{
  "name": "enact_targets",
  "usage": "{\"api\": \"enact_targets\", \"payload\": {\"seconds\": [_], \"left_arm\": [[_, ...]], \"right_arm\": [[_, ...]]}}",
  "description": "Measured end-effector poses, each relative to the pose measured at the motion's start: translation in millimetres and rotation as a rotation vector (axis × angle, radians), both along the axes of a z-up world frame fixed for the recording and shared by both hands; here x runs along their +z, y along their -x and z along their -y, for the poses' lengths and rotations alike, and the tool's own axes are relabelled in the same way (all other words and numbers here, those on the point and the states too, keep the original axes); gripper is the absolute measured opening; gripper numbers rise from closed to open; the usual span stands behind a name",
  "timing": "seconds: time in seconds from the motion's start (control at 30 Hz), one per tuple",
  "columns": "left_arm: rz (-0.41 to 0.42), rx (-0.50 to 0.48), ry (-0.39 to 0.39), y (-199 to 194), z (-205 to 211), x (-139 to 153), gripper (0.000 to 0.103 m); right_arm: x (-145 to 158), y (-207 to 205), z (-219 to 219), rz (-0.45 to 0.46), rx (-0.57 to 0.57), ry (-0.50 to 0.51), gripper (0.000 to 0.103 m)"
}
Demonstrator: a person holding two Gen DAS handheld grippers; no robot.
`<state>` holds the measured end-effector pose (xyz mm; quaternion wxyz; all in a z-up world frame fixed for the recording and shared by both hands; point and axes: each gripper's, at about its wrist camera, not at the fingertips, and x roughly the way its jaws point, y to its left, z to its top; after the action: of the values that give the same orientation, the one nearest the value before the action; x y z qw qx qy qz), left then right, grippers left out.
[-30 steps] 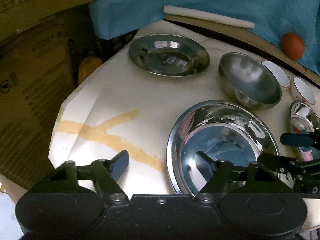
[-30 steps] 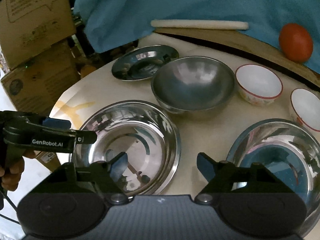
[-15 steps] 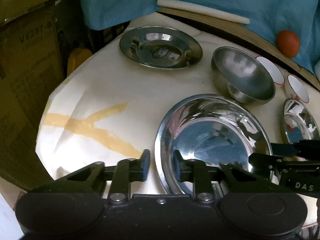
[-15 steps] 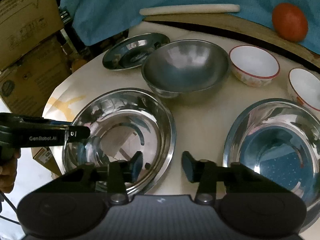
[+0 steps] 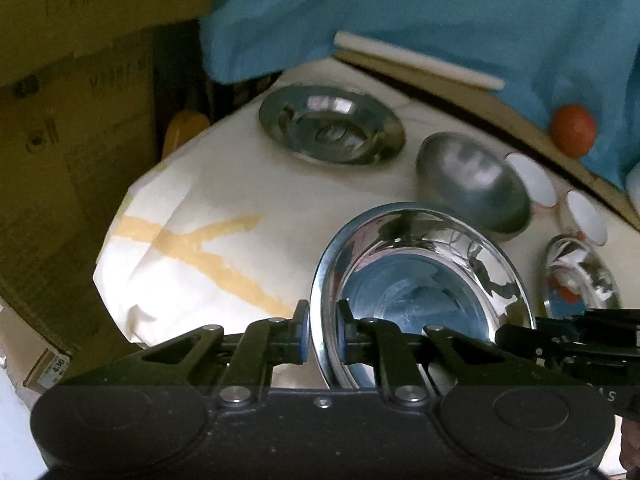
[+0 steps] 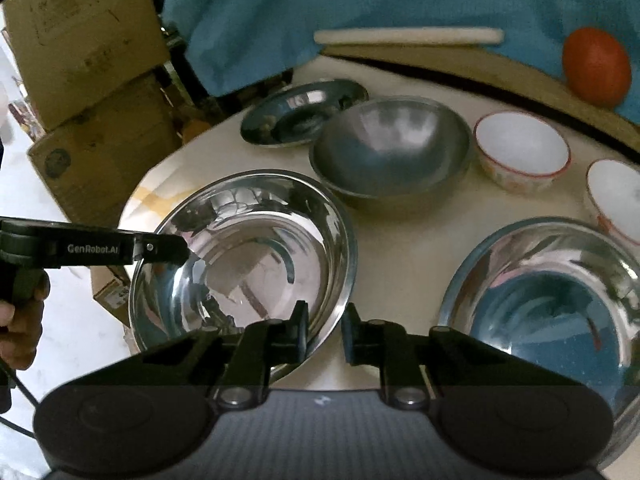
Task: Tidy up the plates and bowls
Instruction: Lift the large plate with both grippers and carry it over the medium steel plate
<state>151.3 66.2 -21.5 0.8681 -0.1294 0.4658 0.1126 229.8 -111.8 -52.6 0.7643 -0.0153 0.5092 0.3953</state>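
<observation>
Steel bowl [image 6: 248, 256] at table's [image 5: 208, 184] 7 o'clock, pinched at opposite rims by left gripper [image 5: 322, 334] and right gripper [image 6: 324, 330]. Nothing stacked yet: matte bowl [image 6: 390, 148], plate [image 6: 300, 110], remaining bowls sitting separately, unsorted.

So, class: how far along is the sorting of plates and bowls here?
Nothing is stacked yet. Both tongs, left and right, grip the rim of the shiny wide steel bowl. The flat steel plate, dull steel bowl and white bowls remain separate.
</observation>
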Motion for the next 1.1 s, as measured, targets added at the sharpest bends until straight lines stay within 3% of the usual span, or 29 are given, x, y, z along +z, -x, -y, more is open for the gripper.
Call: {"api": "enact_targets", "payload": {"seconds": [0.23,0.5,0.83,1.1], "left_arm": [[0.05,-0.058,-0.003,-2,28,20,0.014],[0.09,-0.196,0.012,-30,83,27,0.014],[0.056,-0.358,0.021,-72,151,6,0.014],[0.01,-0.398,-0.027,-96,175,-11,0.016]], "right_arm": [[23,0,34,0.046,-0.028,-0.04,0.02],[32,-5,93,0.073,-0.168,-0.027,0.02],[28,-7,166,0.075,-0.354,0.021,0.02],[15,-19,187,0.068,-0.396,0.071,0.02]]}}
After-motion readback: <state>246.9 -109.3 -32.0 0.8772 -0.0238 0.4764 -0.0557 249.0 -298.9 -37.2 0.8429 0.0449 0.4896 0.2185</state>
